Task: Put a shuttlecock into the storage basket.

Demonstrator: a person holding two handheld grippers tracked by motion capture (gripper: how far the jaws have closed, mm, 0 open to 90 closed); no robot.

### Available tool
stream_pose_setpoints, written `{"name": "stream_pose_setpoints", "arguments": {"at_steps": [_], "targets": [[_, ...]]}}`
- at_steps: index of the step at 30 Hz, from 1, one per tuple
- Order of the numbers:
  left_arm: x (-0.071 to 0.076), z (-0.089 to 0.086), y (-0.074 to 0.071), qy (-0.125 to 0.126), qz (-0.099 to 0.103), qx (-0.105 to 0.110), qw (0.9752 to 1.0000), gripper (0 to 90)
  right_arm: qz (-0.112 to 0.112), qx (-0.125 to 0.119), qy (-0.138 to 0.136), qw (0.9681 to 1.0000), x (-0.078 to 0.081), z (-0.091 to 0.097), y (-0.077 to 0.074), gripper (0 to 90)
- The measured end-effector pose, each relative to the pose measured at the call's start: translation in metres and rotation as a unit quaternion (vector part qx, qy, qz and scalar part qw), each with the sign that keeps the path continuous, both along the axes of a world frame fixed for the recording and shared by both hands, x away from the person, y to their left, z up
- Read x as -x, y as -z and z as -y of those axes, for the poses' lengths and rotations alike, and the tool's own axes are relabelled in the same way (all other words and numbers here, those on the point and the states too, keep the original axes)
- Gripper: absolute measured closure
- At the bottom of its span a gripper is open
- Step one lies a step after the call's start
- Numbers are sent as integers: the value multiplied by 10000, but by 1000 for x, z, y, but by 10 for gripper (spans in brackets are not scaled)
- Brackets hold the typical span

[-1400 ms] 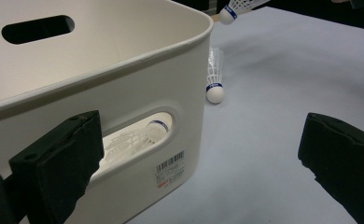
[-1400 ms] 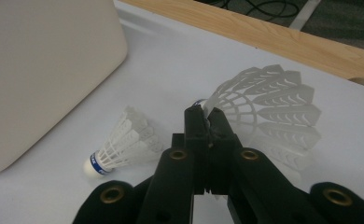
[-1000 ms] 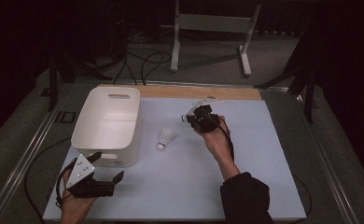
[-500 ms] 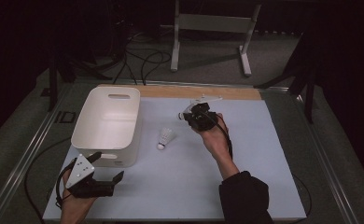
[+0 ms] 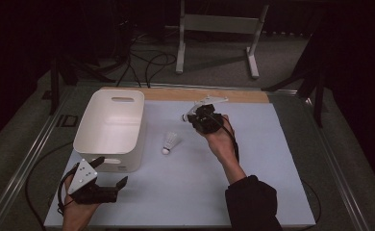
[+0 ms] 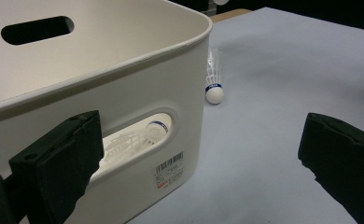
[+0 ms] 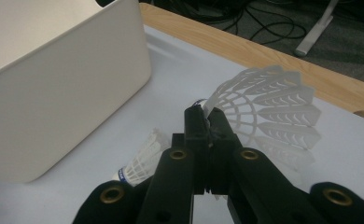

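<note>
Right tongs (image 7: 208, 122) pinched shuttlecock (image 7: 269, 109) by skirt, feathers fanning right of tips; white bin (image 5: 109, 126) lay to their left, likely the drop target. Left tongs (image 6: 199, 163) spread, idle beside bin.

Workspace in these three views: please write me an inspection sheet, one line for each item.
Surface: pale blue mat on the table, wooden strip along its far edge.
Job's things: white bin at the left; held shuttlecock; loose shuttlecock lying on the mat beside the bin; another shuttlecock inside the bin, seen through its handle slot.
Clutter: nothing seen.
Grippers: right gripper shut on the held shuttlecock; left gripper open, near the bin's corner.
Cables: black cable loops on the floor beyond the table.
Surroundings: dark room, metal stand behind.
</note>
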State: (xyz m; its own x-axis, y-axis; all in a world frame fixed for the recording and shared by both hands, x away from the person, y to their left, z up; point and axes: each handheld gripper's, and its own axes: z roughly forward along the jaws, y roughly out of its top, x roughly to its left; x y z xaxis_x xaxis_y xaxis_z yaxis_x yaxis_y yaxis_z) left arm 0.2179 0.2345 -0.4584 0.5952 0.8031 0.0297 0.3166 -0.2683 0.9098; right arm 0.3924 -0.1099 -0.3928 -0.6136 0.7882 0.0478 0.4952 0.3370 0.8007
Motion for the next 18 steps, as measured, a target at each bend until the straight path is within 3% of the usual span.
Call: {"name": "stream_pose_setpoints", "arguments": {"at_steps": [18], "targets": [[0, 0, 0, -2, -2, 5, 10000, 9, 100, -38, -126, 9999, 3, -8, -10, 898]]}}
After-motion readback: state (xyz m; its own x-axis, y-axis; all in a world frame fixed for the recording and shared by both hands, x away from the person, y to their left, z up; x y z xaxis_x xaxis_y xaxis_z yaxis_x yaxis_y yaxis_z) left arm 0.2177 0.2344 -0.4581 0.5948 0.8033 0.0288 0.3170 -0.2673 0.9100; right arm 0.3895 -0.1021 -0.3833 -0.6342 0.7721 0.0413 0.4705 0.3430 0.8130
